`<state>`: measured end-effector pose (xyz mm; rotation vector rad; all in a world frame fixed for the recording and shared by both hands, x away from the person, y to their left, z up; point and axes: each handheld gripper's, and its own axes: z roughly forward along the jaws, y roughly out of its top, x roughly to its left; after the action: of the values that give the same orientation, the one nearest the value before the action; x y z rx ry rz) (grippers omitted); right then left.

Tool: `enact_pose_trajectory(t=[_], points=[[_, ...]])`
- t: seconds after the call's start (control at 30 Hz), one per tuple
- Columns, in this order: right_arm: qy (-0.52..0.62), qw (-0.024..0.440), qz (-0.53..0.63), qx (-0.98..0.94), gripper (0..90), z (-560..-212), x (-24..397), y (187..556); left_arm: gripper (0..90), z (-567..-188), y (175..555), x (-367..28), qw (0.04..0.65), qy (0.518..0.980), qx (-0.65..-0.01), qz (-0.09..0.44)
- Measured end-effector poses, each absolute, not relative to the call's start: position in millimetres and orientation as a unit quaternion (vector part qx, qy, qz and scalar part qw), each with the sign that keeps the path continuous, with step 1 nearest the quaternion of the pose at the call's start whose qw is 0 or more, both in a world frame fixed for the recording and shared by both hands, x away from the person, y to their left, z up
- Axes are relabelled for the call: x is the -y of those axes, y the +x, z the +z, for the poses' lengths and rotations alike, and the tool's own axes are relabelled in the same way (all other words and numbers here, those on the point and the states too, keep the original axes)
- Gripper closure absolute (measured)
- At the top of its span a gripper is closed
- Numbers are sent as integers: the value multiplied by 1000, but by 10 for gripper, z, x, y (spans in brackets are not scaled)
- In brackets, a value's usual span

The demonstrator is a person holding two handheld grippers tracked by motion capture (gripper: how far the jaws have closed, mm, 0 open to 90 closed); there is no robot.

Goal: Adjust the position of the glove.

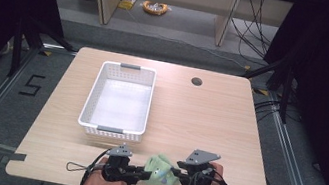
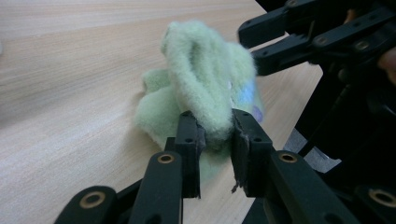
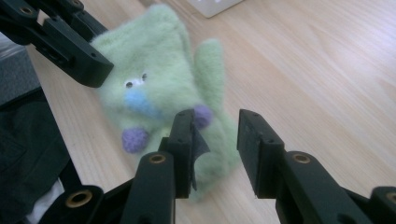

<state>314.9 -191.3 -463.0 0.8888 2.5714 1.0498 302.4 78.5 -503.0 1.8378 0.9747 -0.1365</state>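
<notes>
Left gripper (image 2: 215,140) clenched on green plush toy (image 2: 205,84) – right gripper (image 3: 215,135) released, toy just beyond, between both

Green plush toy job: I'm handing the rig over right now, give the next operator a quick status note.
Left tool: shut on a fold of the green plush toy, at the near table edge.
Right tool: open, jaws astride the toy's lower part, not yet clamped.
White basket: nothing in it, beyond the toy on the table.
Done: toy pinched.
Left: probably lift it into the basket.
</notes>
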Motion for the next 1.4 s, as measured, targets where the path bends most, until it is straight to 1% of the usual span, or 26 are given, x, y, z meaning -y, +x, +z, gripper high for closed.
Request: enact_pose_trajectory(t=[0.17, 0.27, 0.47, 0.53, 0.6, 0.63, 0.7, 0.83, 0.93, 0.97, 1.0, 1.03, 1.1, 1.17, 1.23, 1.27, 1.3, 1.33, 1.37, 1.4], points=[[342, 97, 347, -868, 627, -4691, 2064, 3052, 737, -5017, 3007, -783, 503, 762, -405, -51], [351, 65, 351, -866, 628, -4754, 2075, 3039, 737, -5017, 3008, -776, 506, 761, -403, -53], [358, 37, 357, -862, 632, -4884, 2031, 3160, 737, -5017, 3010, -779, 503, 764, -401, -52], [353, 25, 358, -864, 699, -4872, 2053, 3180, 740, -5011, 3006, -783, 501, 768, -395, -51], [337, 26, 370, -865, 812, -4884, 2055, 3186, 749, -5000, 2987, -768, 503, 767, -394, -53], [339, 29, 360, -869, 896, -4840, 2081, 3174, 753, -4994, 2981, -767, 503, 768, -392, -51], [342, 27, 372, -863, 900, -4823, 2087, 3168, 759, -4975, 2968, -758, 506, 768, -389, -51], [326, 38, 363, -872, 900, -4741, 2092, 3174, 761, -4962, 2951, -754, 508, 768, -387, -48], [329, 41, 366, -870, 900, -4758, 2075, 3198, 760, -4972, 2945, -759, 505, 767, -392, -45], [334, 42, 372, -865, 843, -4774, 2062, 3201, 760, -4975, 2945, -760, 505, 767, -393, -46], [337, 40, 369, -866, 812, -4768, 2060, 3202, 758, -4983, 2947, -763, 506, 767, -391, -49], [340, 39, 362, -867, 734, -4769, 2041, 3194, 756, -4986, 2946, -768, 504, 768, -393, -48], [338, 39, 362, -868, 607, -4793, 1998, 3177, 752, -4989, 2947, -774, 505, 768, -391, -46], [349, 34, 349, -869, 542, -4799, 1974, 3159, 749, -4992, 2944, -776, 505, 767, -394, -46], [353, 33, 343, -870, 531, -4834, 1961, 3168, 749, -4997, 2939, -778, 504, 766, -395, -47], [356, 32, 342, -869, 575, -4858, 1946, 3169, 749, -4999, 2937, -777, 504, 767, -395, -48], [349, 29, 341, -872, 643, -4863, 1941, 3168, 749, -5001, 2937, -779, 502, 768, -394, -48], [346, 33, 351, -870, 688, -4882, 1930, 3170, 749, -5003, 2937, -780, 501, 769, -394, -48], [336, 38, 344, -876, 766, -4872, 1936, 3176, 751, -5004, 2938, -782, 500, 770, -393, -49], [334, 43, 352, -873, 789, -4878, 1930, 3175, 753, -5007, 2939, -784, 499, 772, -392, -47]])
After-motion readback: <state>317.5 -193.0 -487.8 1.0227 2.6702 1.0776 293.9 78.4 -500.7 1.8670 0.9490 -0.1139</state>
